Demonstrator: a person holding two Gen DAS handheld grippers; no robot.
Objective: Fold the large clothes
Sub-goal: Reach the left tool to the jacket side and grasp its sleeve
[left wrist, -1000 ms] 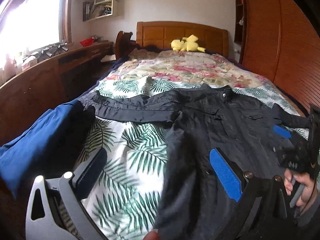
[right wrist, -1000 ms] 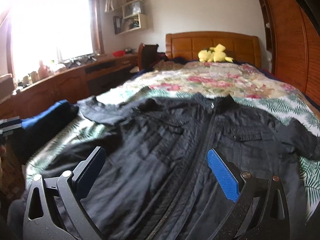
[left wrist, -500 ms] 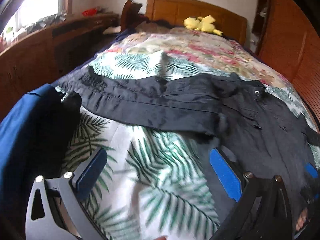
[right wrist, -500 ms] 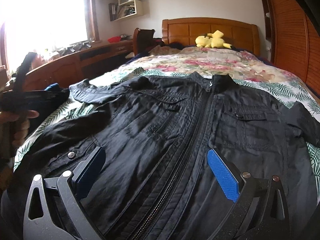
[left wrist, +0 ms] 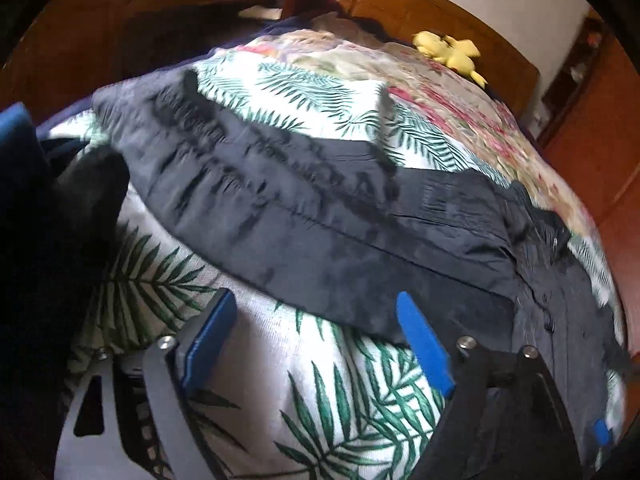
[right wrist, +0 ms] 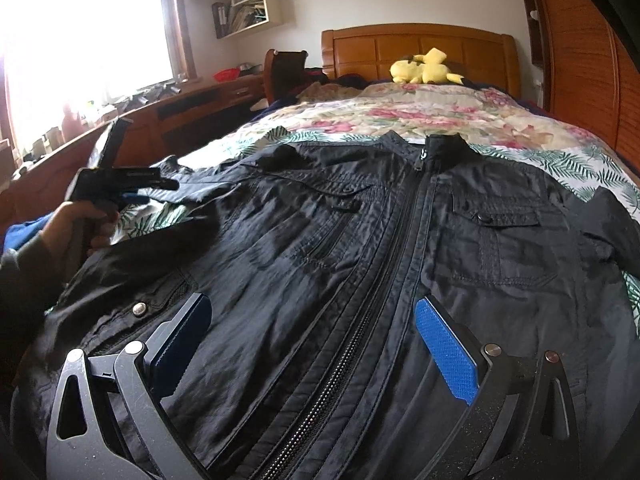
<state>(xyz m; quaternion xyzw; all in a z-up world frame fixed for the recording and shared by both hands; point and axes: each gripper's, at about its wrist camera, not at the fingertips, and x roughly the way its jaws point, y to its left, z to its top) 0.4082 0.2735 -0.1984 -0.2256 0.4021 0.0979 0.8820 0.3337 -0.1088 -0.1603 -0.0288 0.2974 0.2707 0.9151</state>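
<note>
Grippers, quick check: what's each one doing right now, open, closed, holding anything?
Left gripper: open, jaws have just been closing, nothing gripped; jacket sleeve lies just ahead.
Right gripper: open, empty, over the black jacket.

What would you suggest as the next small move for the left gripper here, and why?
Probably ease the left gripper forward to the sleeve edge. Its jaws have just been closing but stand open, with only bedspread between them, and the jacket lies flat, zipped and unfolded.
</note>
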